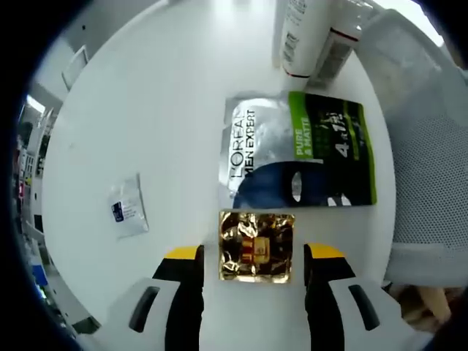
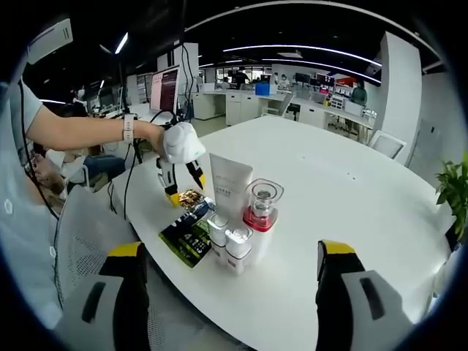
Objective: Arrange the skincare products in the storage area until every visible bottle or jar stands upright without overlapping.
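1. The skincare cluster sits on the white worktop (image 2: 351,190) near its edge: a tall white tube (image 2: 229,186) standing upright, a clear jar with a red base (image 2: 261,207) just beside it, and two small white bottles (image 2: 229,245) in front, touching each other. All of them look upright from my right gripper view.
2. Flat beside the tube lies the green-and-silver L'Oreal sachet (image 1: 296,150), and touching its lower edge is a small gold foil packet (image 1: 257,246). The gold one is on the side of the sachet away from the tube.
3. My left hand-held gripper (image 1: 253,252) has its jaws spread wide, one on each side of the gold foil packet, not pinching it as far as I can see. In the right gripper view it hangs tips-down over that packet.
4. My right hand-held gripper (image 2: 230,256) is wide open too and holding nothing, set back from the cluster.
5. Further from the tube, a small white sample sachet (image 1: 127,207) lies alone on the worktop.
6. A mesh chair (image 1: 431,175) sits just past the worktop edge by the L'Oreal sachet.
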`<move>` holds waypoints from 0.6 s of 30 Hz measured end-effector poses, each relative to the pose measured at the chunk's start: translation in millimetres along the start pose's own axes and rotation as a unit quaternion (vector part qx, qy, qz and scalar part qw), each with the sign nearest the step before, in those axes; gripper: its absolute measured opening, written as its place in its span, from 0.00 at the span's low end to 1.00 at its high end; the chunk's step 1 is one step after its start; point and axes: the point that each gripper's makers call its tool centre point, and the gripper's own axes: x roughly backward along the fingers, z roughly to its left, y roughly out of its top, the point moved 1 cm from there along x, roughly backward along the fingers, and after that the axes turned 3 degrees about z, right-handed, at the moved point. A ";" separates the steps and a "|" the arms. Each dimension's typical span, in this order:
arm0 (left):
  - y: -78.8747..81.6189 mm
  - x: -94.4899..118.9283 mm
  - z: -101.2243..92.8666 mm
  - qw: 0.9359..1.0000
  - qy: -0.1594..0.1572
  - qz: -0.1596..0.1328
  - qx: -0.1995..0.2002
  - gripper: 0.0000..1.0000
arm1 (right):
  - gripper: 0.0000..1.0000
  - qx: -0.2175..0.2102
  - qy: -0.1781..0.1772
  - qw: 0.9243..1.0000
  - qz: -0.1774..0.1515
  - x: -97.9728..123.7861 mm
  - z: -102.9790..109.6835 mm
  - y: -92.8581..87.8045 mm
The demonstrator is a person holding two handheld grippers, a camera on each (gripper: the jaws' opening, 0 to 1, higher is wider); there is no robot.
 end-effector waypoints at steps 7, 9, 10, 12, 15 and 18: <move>7.2 14.3 -2.8 0.998 0.001 -0.050 0.035 0.52 | 0.98 0.002 0.002 1.000 0.000 -0.6 1.2 -0.7; 8.1 18.0 -3.8 0.997 0.003 -0.059 0.041 0.53 | 0.98 0.002 0.005 1.000 0.000 -1.5 2.6 -0.3; 8.1 19.4 -4.4 0.997 0.005 -0.061 0.042 0.53 | 0.98 0.002 0.006 1.000 0.000 -2.0 3.0 -0.3; 9.5 23.8 -5.0 0.996 0.015 -0.072 0.049 0.55 | 0.98 0.001 0.015 1.000 0.005 -2.9 5.6 -1.3; 16.7 32.8 -9.1 0.991 0.024 -0.109 0.068 0.56 | 0.98 0.004 0.013 1.000 0.002 -2.6 5.1 0.2; 19.6 38.0 -8.7 0.985 0.045 -0.132 0.102 0.60 | 0.98 0.006 0.011 1.000 -0.001 -2.0 3.6 1.7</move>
